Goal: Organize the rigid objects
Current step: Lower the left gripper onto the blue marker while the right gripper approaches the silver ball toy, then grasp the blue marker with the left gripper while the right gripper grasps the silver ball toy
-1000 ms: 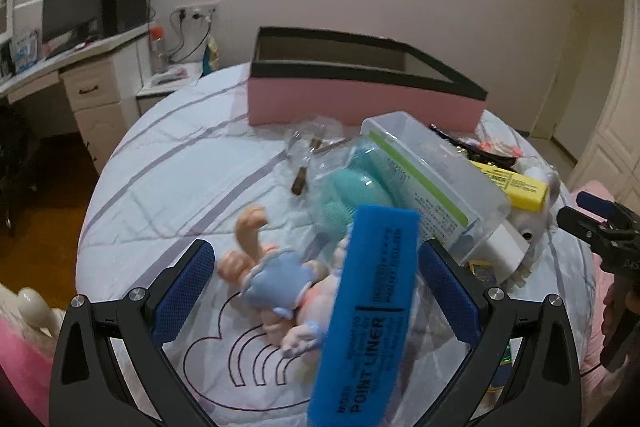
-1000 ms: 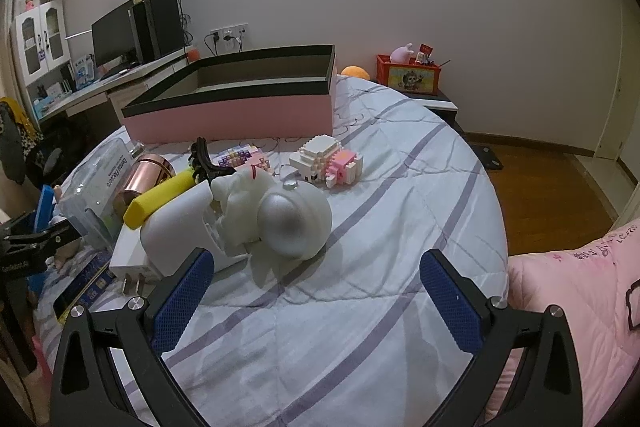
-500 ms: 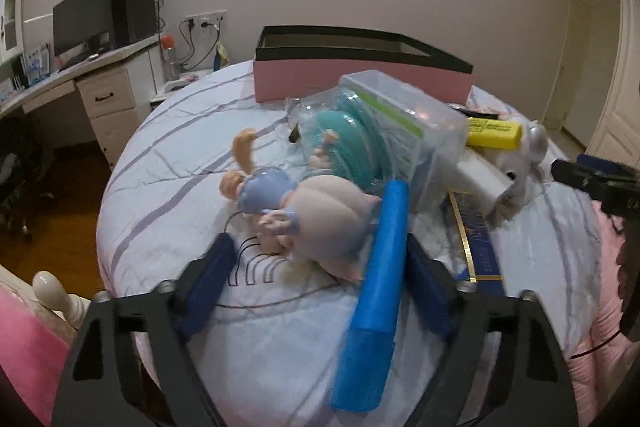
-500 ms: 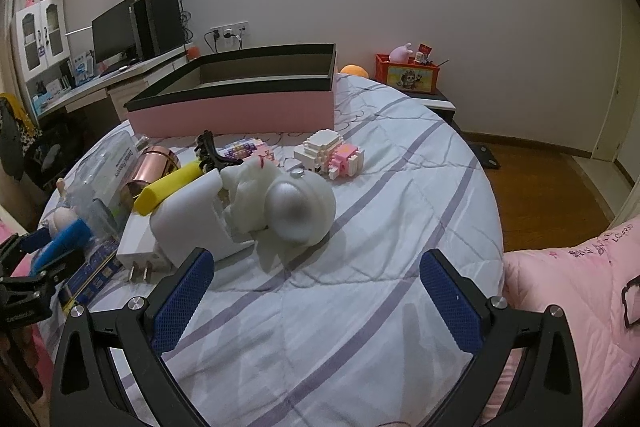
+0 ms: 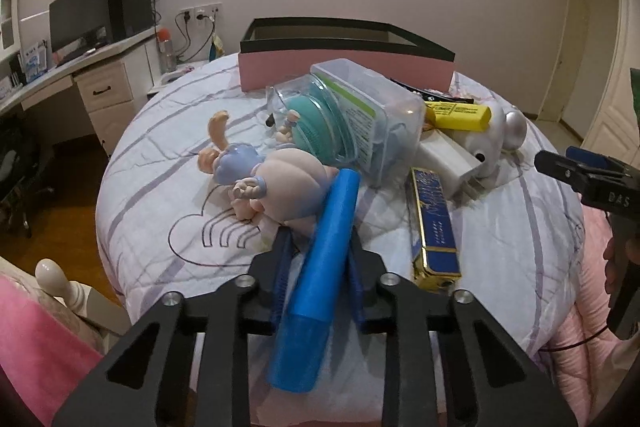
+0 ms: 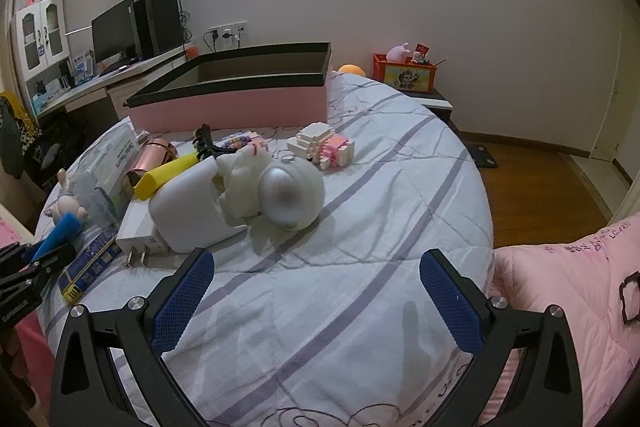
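A blue marker [image 5: 326,259] is gripped between the closing jaws of the left gripper [image 5: 318,251], well in front of the pink box [image 5: 344,75] on the bed [image 5: 160,195]. The marker's far end is pressed against a doll [image 5: 272,183]. Just right of the marker, a blue and gold case [image 5: 434,223] is seen. The right gripper [image 6: 316,291] is held wide open over bare quilt, with nothing between its pads [image 6: 182,303].
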The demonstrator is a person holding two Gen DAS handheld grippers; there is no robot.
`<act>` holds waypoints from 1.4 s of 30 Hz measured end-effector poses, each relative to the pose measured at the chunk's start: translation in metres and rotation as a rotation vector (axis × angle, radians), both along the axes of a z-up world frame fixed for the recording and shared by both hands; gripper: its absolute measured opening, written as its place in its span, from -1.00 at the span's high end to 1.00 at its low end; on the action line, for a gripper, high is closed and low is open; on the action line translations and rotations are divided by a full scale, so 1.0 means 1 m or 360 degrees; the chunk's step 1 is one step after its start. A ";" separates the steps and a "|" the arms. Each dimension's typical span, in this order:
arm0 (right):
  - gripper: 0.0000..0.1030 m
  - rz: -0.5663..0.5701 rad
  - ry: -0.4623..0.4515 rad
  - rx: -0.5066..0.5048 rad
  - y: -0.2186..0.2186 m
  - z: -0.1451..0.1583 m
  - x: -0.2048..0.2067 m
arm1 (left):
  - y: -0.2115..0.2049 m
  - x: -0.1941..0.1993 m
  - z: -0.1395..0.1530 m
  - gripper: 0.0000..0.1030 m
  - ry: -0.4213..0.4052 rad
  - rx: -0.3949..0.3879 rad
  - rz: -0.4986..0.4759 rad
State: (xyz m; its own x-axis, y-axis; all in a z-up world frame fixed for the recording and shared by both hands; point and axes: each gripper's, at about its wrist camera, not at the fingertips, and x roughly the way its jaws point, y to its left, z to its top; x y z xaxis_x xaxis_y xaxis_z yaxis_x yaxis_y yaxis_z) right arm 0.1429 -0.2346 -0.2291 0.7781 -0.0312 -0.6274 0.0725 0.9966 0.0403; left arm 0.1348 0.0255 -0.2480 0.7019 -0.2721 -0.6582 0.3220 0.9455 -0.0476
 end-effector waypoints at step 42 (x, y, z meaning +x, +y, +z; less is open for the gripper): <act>0.12 0.0286 -0.0075 0.0153 0.000 0.016 0.042 | -0.026 0.049 0.052 0.72 -0.0144 -0.0155 -0.0013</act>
